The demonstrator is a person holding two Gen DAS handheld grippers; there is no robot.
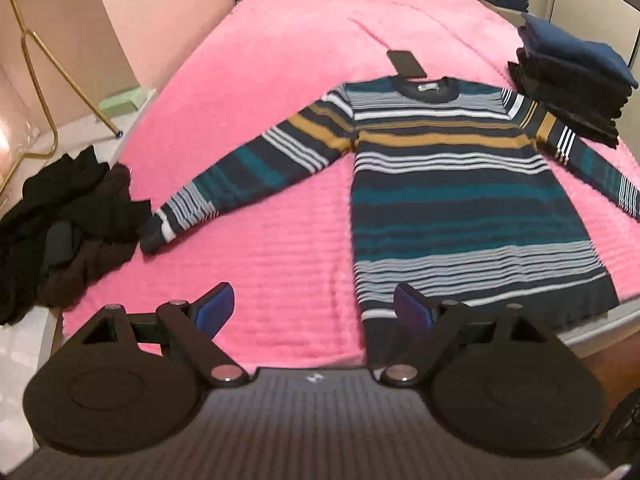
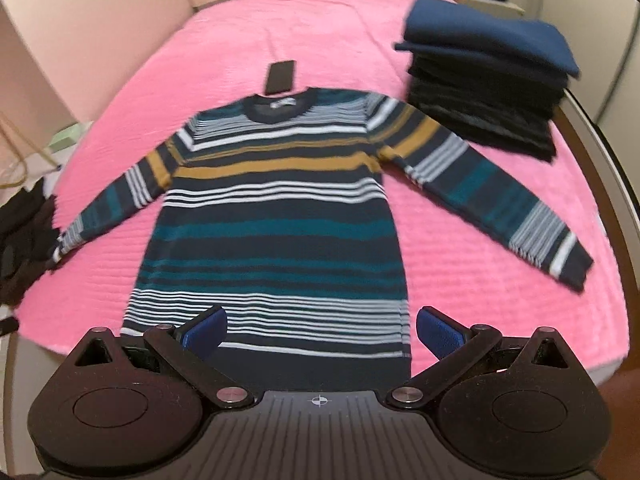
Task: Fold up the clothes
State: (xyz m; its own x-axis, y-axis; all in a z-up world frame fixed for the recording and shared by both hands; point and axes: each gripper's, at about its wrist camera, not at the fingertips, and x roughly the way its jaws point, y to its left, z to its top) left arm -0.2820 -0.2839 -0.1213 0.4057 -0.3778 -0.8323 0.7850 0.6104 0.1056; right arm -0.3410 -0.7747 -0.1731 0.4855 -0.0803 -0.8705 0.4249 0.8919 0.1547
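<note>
One pink bedspread (image 2: pixel 320 32) (beige walls (image 2: pixel 60 40)) under sweater (image 2: pixel 276 216)

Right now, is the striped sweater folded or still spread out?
Spread out. The striped sweater lies flat on the pink bedspread, both sleeves stretched out sideways, collar and hem showing, nothing folded over.

No legible text appears in either view. The neck label (image 2: pixel 285 103) of the striped sweater (image 2: pixel 276 216), upper centre of the frame, is too blurred to read.
</note>
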